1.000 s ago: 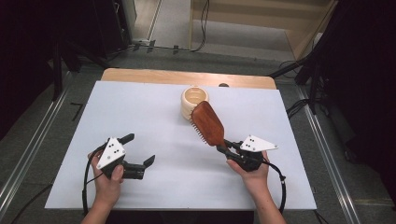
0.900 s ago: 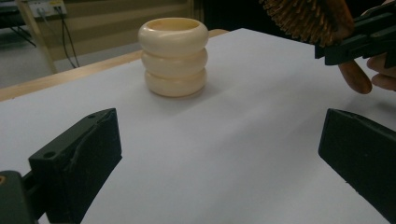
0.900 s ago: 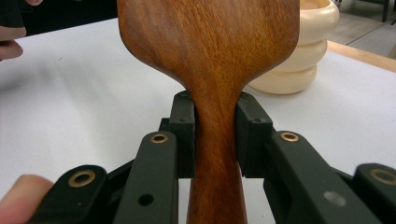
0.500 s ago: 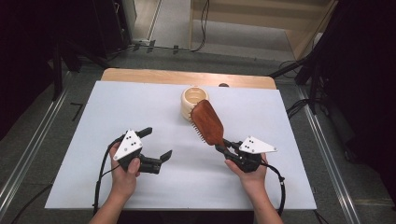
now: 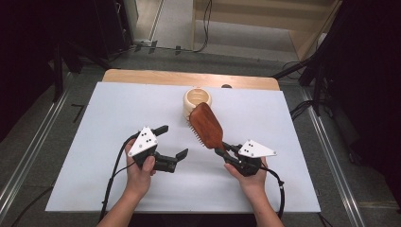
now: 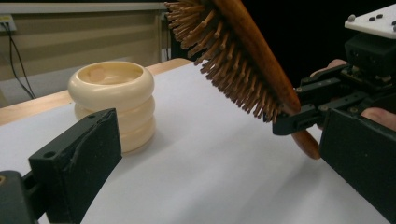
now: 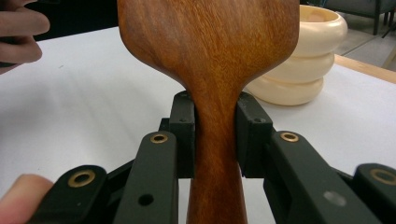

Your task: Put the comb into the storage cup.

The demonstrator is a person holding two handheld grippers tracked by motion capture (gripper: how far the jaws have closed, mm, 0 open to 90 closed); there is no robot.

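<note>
At the near left of the white tabletop [image 5: 85,142], the left claw [image 5: 171,140] is sitting released, its jaws spread wide and holding nothing, pointing right toward the brush. At the near right, the right claw [image 5: 226,150] is clenching the handle of a wooden hairbrush [image 5: 206,125], one jaw pressing on each side of the narrow neck. The hairbrush is angling up and away from the hand, lifted off the tabletop, its bristles [image 6: 224,60] facing down and to the left. Just beyond its head, toward the far middle, a cream ribbed bowl [image 5: 197,100] is standing upright on the tabletop.
</note>
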